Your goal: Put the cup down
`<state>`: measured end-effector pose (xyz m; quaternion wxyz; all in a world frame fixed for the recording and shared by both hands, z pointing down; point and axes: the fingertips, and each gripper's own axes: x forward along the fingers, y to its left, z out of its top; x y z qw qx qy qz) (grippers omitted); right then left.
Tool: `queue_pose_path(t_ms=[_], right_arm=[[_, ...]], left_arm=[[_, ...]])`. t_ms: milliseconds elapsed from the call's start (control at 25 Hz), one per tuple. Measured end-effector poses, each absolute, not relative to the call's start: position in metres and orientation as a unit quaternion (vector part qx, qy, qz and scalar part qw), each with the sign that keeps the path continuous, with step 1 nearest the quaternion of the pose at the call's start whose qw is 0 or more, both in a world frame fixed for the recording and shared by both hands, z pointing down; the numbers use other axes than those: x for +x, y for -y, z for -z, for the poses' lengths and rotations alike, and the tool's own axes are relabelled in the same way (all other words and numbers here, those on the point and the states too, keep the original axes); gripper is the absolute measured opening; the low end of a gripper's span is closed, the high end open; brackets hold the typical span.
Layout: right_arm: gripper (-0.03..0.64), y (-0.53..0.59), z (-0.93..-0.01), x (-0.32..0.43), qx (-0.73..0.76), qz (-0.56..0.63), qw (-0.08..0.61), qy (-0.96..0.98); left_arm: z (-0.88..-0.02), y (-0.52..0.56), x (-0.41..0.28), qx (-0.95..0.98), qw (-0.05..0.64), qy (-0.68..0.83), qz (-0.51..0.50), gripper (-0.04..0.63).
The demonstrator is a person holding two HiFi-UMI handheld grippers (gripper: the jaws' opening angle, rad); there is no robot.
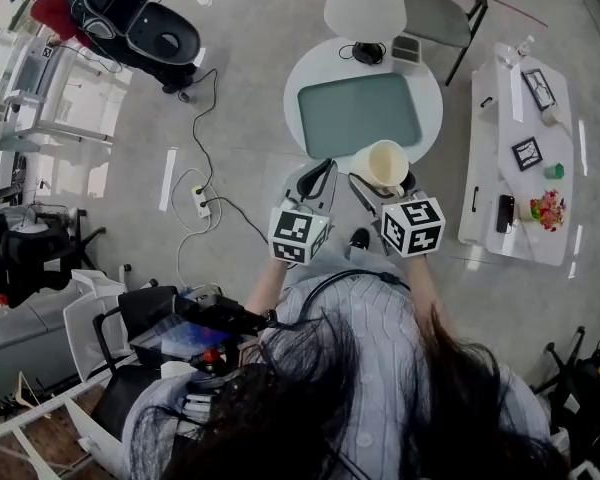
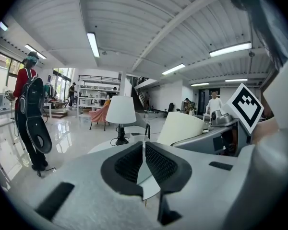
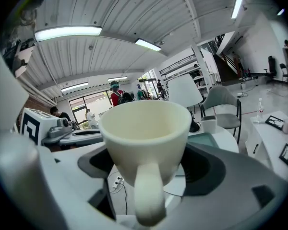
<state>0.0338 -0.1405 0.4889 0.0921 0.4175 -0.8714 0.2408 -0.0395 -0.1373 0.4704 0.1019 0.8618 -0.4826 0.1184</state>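
Cup (image 3: 144, 138), stiff and probably breakable, sits clamped round its body by right gripper (image 1: 383, 182); left gripper (image 2: 144, 164) closed, empty.

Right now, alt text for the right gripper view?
The right gripper holds an upright cream cup between its jaws, handle toward the camera. Behind it stand a round white table with a teal tray, a white lamp and a grey chair.

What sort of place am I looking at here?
Probably an open lab or workshop hall, not a home: ceiling strip lights, a polished floor with a trailing power strip, and storage shelves far back.
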Motion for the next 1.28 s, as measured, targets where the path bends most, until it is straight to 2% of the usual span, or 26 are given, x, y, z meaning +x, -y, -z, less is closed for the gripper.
queue_pose_path(t_ms=[480,1280], right_arm=[[0.407,0.162,-0.505,0.042,0.443,-0.26,0.095,0.853],[0.407,0.275,-0.555,0.047,0.487,-0.278,0.125,0.819]], left_arm=[[-0.49,0.151,-0.046,0.862,0.13,0.472,-0.133,0.018],[-0.519,0.265,-0.035,0.889,0.137,0.406,-0.161,0.018]])
